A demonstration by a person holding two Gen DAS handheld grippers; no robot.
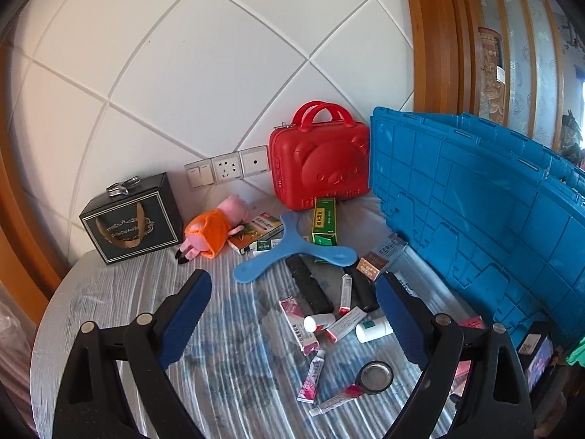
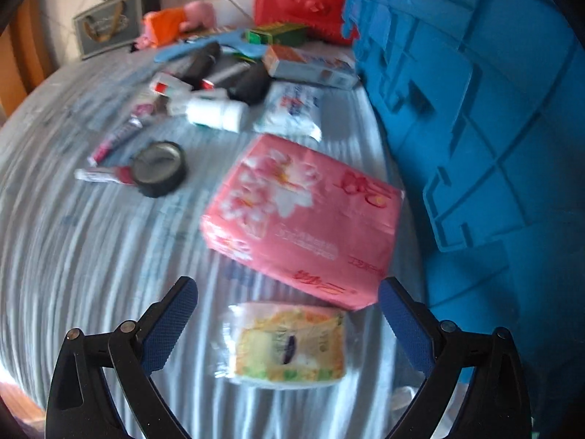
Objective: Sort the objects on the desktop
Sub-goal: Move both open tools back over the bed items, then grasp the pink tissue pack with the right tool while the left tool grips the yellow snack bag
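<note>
Left gripper (image 1: 294,292): fingers spread wide, holding nothing, raised above the grey striped bench (image 1: 109,292). Between its fingers lie scattered small items: a white pill bottle (image 1: 373,330), ointment tubes (image 1: 311,376), a roll of black tape (image 1: 376,376) and two black remote controls (image 1: 310,287). Farther back are a blue three-armed boomerang (image 1: 292,252), a green carton (image 1: 324,225), a pink plush pig in an orange dress (image 1: 215,228), a black gift box (image 1: 131,219) and a red bear-faced case (image 1: 321,161) against the wall. A blue plastic crate (image 1: 475,201) stands at the right.

Right gripper (image 2: 289,301): fingers likewise spread, empty, low over a yellow tissue pack (image 2: 290,345). A pink tissue pack (image 2: 303,219) lies just beyond it, beside the crate wall; the view is blurred.
</note>
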